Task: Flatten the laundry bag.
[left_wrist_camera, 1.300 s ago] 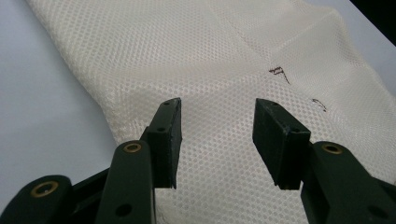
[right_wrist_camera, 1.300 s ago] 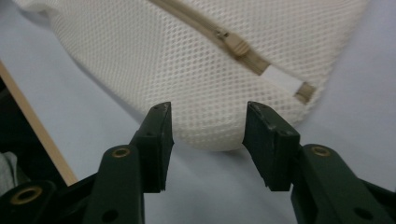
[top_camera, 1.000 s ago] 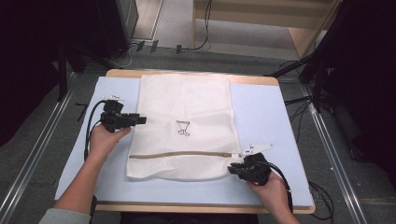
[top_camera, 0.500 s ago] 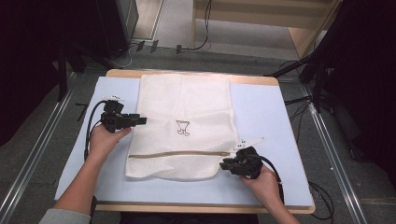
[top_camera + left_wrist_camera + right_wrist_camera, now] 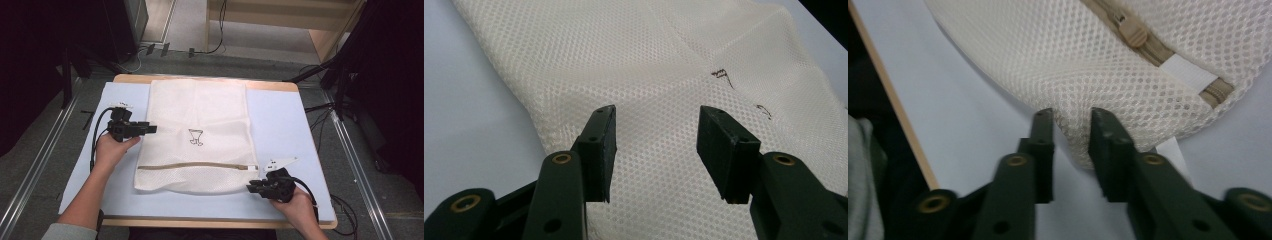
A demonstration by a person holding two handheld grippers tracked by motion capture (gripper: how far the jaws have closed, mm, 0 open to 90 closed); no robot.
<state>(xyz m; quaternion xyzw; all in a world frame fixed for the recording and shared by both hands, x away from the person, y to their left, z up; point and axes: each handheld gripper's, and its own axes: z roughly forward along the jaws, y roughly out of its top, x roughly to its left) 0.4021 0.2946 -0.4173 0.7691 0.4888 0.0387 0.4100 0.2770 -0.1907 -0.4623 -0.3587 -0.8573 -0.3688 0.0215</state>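
A mesh bag lies flat mid-table, zipper still closed. The right gripper pinches its near-right corner; the left gripper hovers spread over its left edge, nothing grasped yet.

Cream mesh bag — flat (zipped)

A wooden table carried a pale blue sheet that covered almost the whole top, leaving a strip of wood bare along the far edge and the near edge. Flat on the sheet lay a cream mesh laundry bag, long side running away from the person, near the middle and a little to the left. A tan zip crossed it near the close end, and a small dark mark sat at its middle
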